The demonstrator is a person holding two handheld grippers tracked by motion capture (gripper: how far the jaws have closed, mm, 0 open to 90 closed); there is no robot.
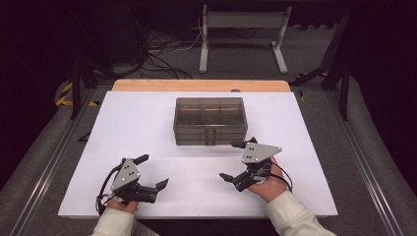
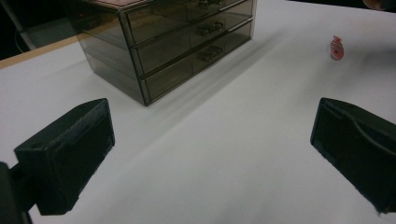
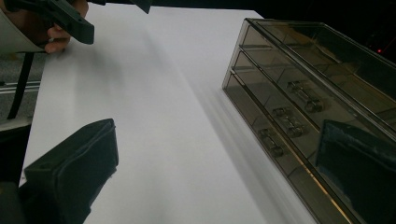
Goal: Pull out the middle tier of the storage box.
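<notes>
High view: smoky translucent plastic three-drawer chest [image 1: 210, 121] sits mid white surface [image 1: 147, 123], all drawers shut, handles facing the person.
Left claw [image 1: 153, 172]: jaws spread wide, holding nothing, near the front left edge, well apart from the chest.
Right claw [image 1: 232, 160]: jaws spread wide, empty, just in front of the chest's right front corner, upper jaw near the bottom drawer, not touching as far as I can tell.
Left claw view: chest ahead at upper left; small red-orange item [image 2: 336, 47] lies on the surface off to the right, too small to identify.
Right claw view: drawer handles [image 3: 288, 122] in a row close ahead; right jaw overlaps the chest front.
Step, my guess: reach for a drawer handle.
Risk 1: handles are small and clear, so a jaw may slip off or pinch the drawer face instead.
Risk 2: the chest looks light, so a one-handed pull could drag the whole box forward unless the other claw braces it.
Risk 3: a skewed pull could jam the drawer.
</notes>
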